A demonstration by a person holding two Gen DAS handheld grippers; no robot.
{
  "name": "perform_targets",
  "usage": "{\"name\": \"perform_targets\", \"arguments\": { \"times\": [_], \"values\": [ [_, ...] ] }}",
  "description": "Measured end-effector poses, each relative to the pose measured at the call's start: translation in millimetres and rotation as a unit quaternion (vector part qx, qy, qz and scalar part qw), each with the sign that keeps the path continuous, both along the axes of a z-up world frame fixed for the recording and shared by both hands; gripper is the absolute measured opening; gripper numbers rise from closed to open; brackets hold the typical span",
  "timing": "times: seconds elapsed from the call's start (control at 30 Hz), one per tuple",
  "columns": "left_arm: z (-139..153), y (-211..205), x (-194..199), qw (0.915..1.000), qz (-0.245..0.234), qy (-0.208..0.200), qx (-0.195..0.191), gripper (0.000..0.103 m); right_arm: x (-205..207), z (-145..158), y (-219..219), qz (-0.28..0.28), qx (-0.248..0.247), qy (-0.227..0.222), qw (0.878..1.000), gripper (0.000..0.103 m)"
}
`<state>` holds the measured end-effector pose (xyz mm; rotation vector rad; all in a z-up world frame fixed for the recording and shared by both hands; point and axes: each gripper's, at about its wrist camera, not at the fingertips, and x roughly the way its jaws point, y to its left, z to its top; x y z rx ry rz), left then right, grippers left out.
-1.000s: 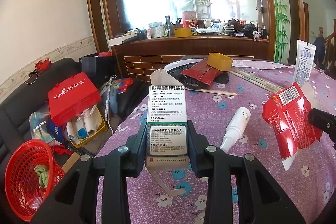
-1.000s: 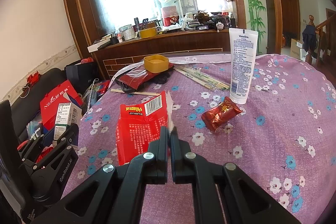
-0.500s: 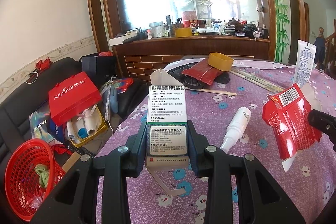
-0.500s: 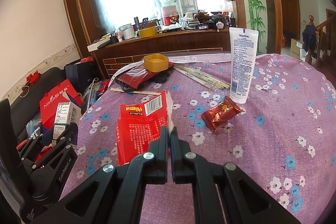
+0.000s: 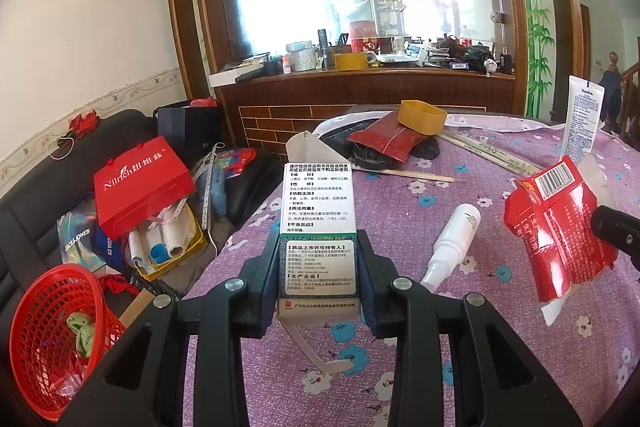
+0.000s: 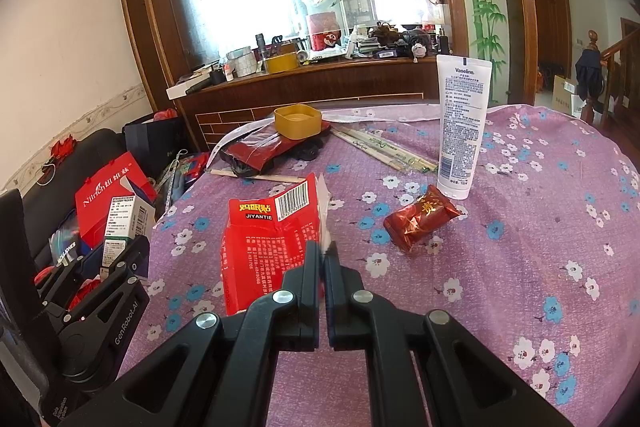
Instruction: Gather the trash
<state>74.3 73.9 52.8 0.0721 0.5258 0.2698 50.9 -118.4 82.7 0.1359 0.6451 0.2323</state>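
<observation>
The left gripper (image 5: 318, 267) is clamped on a white and green medicine carton (image 5: 318, 227), pads pressing its two narrow sides. The carton stands upright, long axis running away from the camera and upward, top flap open, a loose bottom flap hanging toward the desk (image 5: 500, 367). The red mesh basket (image 5: 52, 339) lies low and to the left of this gripper, off the desk edge beside the black sofa, with a green rag already in it. Judged from the task, that basket is the likely bin, so the coming move turns on a swing left and down past the desk edge.

The right gripper (image 6: 322, 255) is closed tight on the right edge of a flattened red JIYANTIE packet (image 6: 268, 243), which hangs to the left of the jaws, barcode end uppermost, clear of the floral cloth. The basket is not visible in the right wrist view; the left hand is the nearer to it, and the right would have to cross over the left gripper's side.

Further along the desk lie a white spray bottle (image 5: 454, 241), a red foil sweet wrapper (image 6: 422, 219) just beside an upright Vaseline tube (image 6: 460, 131), wrapped chopsticks (image 6: 380, 149), and a yellow tub (image 6: 298, 121) resting on a dark red pouch (image 6: 264, 153).
</observation>
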Motion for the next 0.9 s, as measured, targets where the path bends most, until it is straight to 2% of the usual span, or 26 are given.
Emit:
{"name": "perform_targets", "arguments": {
  "times": [0.33,0.43,0.67,0.9],
  "values": [
    [3.1,1.4,-1.5,0.9998,0.01,0.012,-0.015,0.033,-2.1,4.4,-1.4,-0.008,-0.004,-0.011,1.0,0.003],
    [11.6,0.1,-12.5,0.9999,0.013,0.007,-0.006,0.033,-3.1,5.6,-2.1,-0.008,-0.004,-0.012,1.0,0.003],
    [34.2,16.9,-59.3,0.9997,0.021,0.0,-0.01,0.033,-10.3,12.8,3.4,0.006,0.007,-0.019,1.0,0.003],
    [57.3,61.8,-119.2,0.9987,0.037,-0.005,-0.034,0.033,-30.1,23.7,41.3,0.073,0.024,-0.016,0.997,0.003]
  ]
}}
